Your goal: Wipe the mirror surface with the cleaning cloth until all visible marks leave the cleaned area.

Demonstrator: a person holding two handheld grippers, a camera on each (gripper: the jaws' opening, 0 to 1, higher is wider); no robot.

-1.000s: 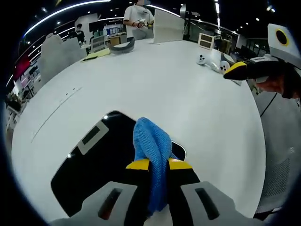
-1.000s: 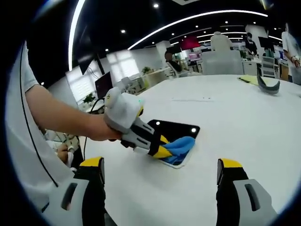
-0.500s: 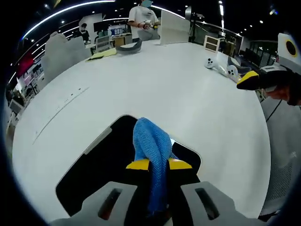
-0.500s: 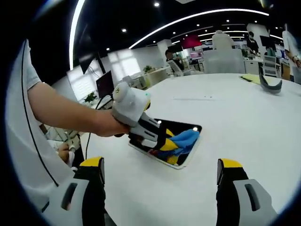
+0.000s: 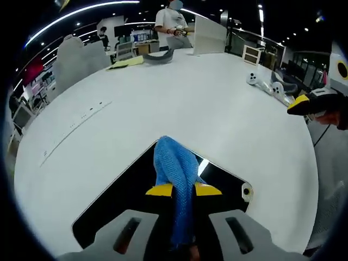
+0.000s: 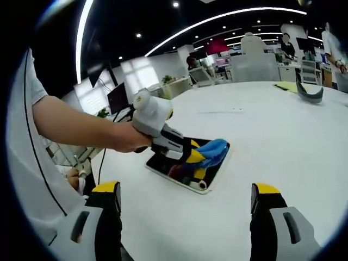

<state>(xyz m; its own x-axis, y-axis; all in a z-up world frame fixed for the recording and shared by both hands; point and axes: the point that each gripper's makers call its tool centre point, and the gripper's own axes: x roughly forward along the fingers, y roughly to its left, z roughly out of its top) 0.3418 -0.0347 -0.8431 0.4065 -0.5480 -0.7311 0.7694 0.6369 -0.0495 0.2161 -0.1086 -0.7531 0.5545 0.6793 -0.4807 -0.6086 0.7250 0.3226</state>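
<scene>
- The left gripper [image 5: 183,190] has its fingers clamped on the one blue cleaning cloth [image 5: 175,168]; the cloth is bunched between the yellow tips so a soft pad sticks out ahead, which I judge lets fabric rather than plastic meet the glass
- That pad presses on the mirror [image 5: 119,209], a single dark slab lying flat on the white worktop [image 5: 163,103], near the edge closest to the person; in the right gripper view the cloth [image 6: 213,150] sits toward the mirror's [image 6: 179,168] far end
- The person's hand [image 6: 126,138] grips the left gripper [image 6: 191,156] from behind and angles it down, probably to lean weight into the wipe
- The right gripper [image 6: 185,209] hangs above the worktop beside the mirror with its fingers spread wide and nothing between them, seemingly kept back so the wiping has room; from the left gripper view it [image 5: 312,103] shows off to the side
- Whether any marks remain on the glass I cannot tell
- Farther off: two white game controllers [image 5: 263,82], one dark curved object [image 5: 157,55], one yellow sheet [image 5: 126,62], one white panel [image 5: 209,35]
- At the far edge, one person [image 5: 173,24] stands
</scene>
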